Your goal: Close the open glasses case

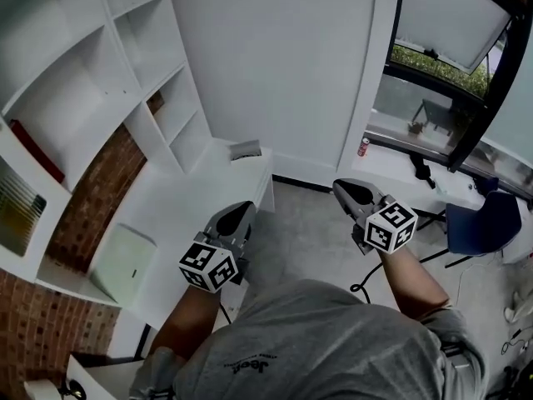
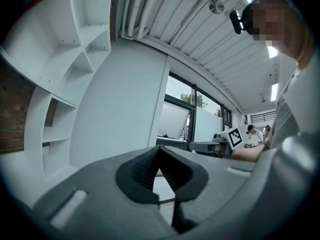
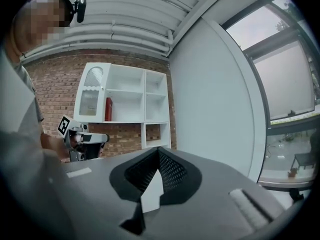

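Note:
A small grey object (image 1: 246, 149), possibly the glasses case, lies at the far end of the white desk (image 1: 208, 190); it is too small to tell open from closed. My left gripper (image 1: 241, 209) is held level over the desk's near edge, well short of that object, its jaws shut on nothing. My right gripper (image 1: 343, 187) hangs over the grey floor to the right of the desk. In the left gripper view the dark pads (image 2: 145, 169) meet at their tips. In the right gripper view the pads (image 3: 172, 171) also meet, with only the wall behind them.
White shelving (image 1: 100, 73) stands against a brick wall (image 1: 92, 198) on the left. A pale green box (image 1: 125, 263) sits on the desk's near part. A red can (image 1: 363, 147) stands on the window ledge, and a blue chair (image 1: 483, 223) and a cable (image 1: 366, 286) are at the right.

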Available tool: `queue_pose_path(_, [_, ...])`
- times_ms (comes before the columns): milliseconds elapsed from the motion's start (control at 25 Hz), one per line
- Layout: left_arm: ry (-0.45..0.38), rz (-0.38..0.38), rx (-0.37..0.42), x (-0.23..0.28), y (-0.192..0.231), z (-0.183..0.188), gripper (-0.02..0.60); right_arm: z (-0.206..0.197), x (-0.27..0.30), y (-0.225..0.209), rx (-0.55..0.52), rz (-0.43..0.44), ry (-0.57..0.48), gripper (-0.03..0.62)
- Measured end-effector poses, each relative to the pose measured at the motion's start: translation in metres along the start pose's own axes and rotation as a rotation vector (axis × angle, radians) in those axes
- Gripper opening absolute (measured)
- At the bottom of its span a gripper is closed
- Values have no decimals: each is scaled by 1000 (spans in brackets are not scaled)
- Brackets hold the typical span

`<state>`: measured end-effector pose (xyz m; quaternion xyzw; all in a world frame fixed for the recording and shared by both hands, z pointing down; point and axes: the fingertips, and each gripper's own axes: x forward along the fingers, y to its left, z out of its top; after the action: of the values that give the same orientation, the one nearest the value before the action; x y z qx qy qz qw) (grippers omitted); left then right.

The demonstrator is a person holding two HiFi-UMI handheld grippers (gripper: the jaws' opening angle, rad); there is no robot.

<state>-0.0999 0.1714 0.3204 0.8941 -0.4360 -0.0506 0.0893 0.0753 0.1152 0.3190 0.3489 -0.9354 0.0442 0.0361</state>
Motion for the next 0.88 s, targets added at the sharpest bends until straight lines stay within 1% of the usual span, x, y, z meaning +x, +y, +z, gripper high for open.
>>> queue_pose_path(120, [2, 1, -17, 6, 27, 0, -3, -1, 26, -7, 0, -4, 16, 9])
queue_pose_path(280, [7, 8, -28, 16, 52, -3, -3, -3, 50, -21, -1, -6, 19, 9])
queue_pose_path(480, [13, 34, -34, 40, 79, -7, -3, -8, 83, -47, 9, 26, 21, 9])
queue_pose_path(680, [14, 77, -25, 81, 106, -13, -3, -15, 122, -93, 18, 73, 22, 9])
queue_pose_path(880, [-4, 137, -23, 144, 139, -13, -3, -11, 165, -159, 14, 128, 18, 9])
